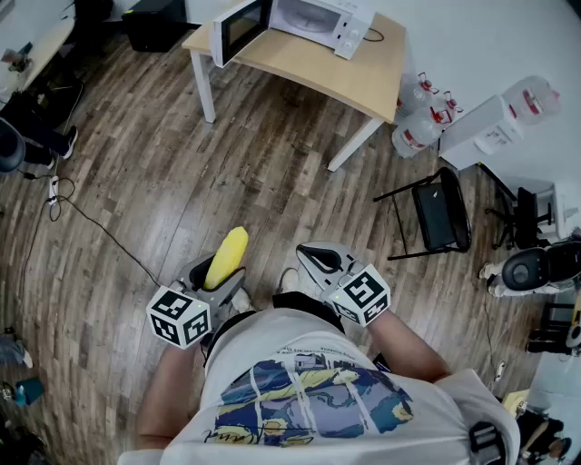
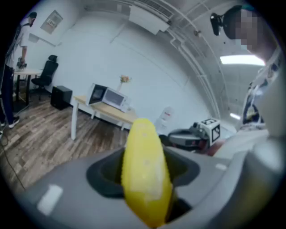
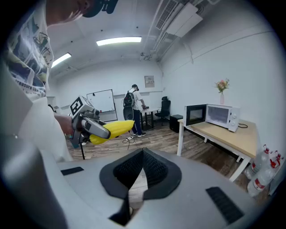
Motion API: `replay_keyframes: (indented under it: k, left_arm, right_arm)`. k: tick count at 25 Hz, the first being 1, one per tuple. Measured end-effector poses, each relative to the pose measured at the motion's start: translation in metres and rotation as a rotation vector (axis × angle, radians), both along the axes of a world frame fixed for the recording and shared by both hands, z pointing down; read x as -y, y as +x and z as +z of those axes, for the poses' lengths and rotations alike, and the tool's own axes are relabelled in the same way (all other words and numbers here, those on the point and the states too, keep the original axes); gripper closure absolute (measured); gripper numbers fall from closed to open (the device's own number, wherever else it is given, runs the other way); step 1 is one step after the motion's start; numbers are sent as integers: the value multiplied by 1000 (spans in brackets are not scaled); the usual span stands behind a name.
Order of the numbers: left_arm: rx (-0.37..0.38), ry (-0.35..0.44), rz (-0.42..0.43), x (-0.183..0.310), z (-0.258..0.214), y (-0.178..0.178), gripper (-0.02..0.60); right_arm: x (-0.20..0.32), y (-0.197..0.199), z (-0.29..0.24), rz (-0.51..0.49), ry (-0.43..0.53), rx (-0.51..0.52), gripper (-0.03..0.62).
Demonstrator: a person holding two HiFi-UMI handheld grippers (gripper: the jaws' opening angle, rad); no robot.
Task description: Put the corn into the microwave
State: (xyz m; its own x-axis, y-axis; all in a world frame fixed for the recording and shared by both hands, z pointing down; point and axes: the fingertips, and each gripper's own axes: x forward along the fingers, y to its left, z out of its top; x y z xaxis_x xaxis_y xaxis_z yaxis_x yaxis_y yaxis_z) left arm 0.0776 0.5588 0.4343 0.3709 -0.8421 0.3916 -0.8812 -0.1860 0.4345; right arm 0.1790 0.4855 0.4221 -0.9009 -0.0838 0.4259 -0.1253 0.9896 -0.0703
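Note:
A yellow corn cob [image 1: 227, 255] sticks forward out of my left gripper [image 1: 218, 276], whose jaws are shut on its lower half. In the left gripper view the corn [image 2: 145, 167] fills the gap between the pads. The right gripper view shows the same corn [image 3: 114, 128] from the side. My right gripper [image 1: 315, 260] is held beside the left one, shut with nothing in it [image 3: 142, 157]. The white microwave [image 1: 313, 18] stands far ahead on a wooden table [image 1: 309, 71] with its door [image 1: 238, 27] swung open. Both grippers are well short of it, above the floor.
A black folding chair [image 1: 438, 214] stands to the right. Water bottles [image 1: 418, 123] and a white box [image 1: 484, 134] sit by the table's right end. A cable [image 1: 100, 229] runs across the wooden floor on the left. A person [image 3: 133, 109] stands at a far desk.

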Motion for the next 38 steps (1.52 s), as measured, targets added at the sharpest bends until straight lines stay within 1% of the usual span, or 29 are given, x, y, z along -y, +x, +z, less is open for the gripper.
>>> replay_keyframes:
  k: [3, 6, 9, 13, 18, 22, 25, 26, 27, 28, 29, 31, 35, 38]
  left_arm:
    - [-35, 24, -18, 4, -15, 23, 330]
    - [-21, 29, 27, 11, -21, 38, 330]
    - [6, 11, 72, 18, -22, 38, 330]
    - [19, 1, 117, 24, -20, 39, 330]
    - [3, -28, 166, 32, -3, 36, 330]
    - [-5, -45, 184, 52, 2, 33, 330]
    - [3, -46, 179, 81, 4, 29, 330]
    - [10, -47, 173, 92, 4, 27, 330]
    - [18, -47, 165, 105, 3, 24, 330]
    - [27, -49, 154, 118, 2, 21, 330]
    - [35, -51, 143, 133, 0, 17, 330]
    - [53, -57, 123, 161, -3, 9, 330]
    - [102, -74, 97, 217, -9, -5, 330]
    - [129, -85, 87, 258, -9, -7, 330]
  right_arm:
    - [0, 18, -11, 11, 0, -7, 586]
    - [7, 27, -17, 43, 8, -2, 586]
    - [12, 32, -23, 81, 17, 6, 586]
    - [15, 38, -20, 132, 9, -1, 586]
    - [17, 38, -9, 189, -11, -20, 586]
    - [35, 38, -7, 209, -18, -36, 585]
    - [64, 34, -4, 203, -15, -24, 583]
    - [76, 31, -4, 198, -17, -16, 563]
    - [90, 28, -3, 191, -19, -7, 526]
    - [105, 23, -3, 185, -21, 2, 509]
    - [120, 19, -3, 178, -24, 11, 508]
    - [152, 11, -5, 162, -31, 30, 508]
    - [213, -2, -12, 151, -35, 84, 571]
    - [251, 1, -17, 158, -38, 119, 582]
